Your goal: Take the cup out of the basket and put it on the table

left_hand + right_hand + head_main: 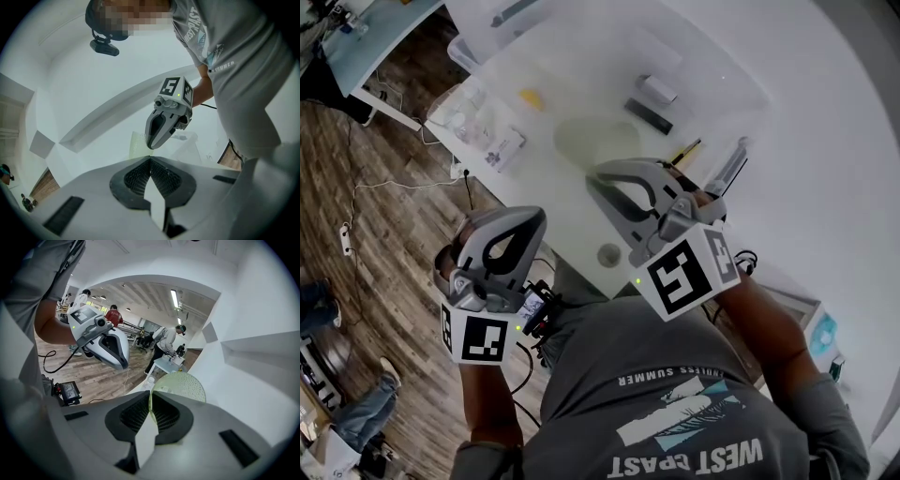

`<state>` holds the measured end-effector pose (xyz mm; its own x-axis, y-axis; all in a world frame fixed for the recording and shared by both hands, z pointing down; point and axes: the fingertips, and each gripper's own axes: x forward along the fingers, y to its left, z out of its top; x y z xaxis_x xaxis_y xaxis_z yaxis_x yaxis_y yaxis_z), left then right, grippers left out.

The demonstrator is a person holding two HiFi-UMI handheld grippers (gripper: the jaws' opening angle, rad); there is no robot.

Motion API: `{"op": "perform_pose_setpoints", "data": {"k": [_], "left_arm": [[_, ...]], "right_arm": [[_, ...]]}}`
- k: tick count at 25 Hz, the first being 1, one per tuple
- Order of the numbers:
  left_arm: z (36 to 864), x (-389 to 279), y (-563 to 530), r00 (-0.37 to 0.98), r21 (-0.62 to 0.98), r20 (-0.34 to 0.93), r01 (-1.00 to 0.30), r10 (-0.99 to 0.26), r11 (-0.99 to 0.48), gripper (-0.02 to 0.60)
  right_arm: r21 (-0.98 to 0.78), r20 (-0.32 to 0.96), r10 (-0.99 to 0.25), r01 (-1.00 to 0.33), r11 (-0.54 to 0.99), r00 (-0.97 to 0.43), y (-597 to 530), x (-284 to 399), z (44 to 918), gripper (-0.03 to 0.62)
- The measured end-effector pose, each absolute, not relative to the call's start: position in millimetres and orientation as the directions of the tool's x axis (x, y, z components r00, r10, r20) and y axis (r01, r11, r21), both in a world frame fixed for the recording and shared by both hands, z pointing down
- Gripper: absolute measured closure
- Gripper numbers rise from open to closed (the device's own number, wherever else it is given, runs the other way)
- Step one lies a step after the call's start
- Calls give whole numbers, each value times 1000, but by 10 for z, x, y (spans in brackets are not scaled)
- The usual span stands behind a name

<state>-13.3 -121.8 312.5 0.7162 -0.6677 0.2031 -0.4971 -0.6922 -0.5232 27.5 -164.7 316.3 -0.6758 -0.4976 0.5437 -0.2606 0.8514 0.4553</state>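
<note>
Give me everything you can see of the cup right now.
The cup is pale green and translucent, plastic by the look of it, with a fine dotted texture all over its wall. The right gripper is shut on it, its thin edge pinched between the pads, and the rounded body juts out beyond the jaws. From the head view it shows as a faint green oval over the white table. Whether it touches the table cannot be told.
</note>
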Motion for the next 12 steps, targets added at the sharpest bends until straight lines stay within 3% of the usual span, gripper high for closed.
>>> {"op": "perform_pose_setpoints", "data": {"k": [12], "left_arm": [[3239,-328,-1142,694,-505,214,-524,-688,-686,572]], "right_arm": [[413,593,-436,-209,886,-677,-1513,45,3485,567]]}}
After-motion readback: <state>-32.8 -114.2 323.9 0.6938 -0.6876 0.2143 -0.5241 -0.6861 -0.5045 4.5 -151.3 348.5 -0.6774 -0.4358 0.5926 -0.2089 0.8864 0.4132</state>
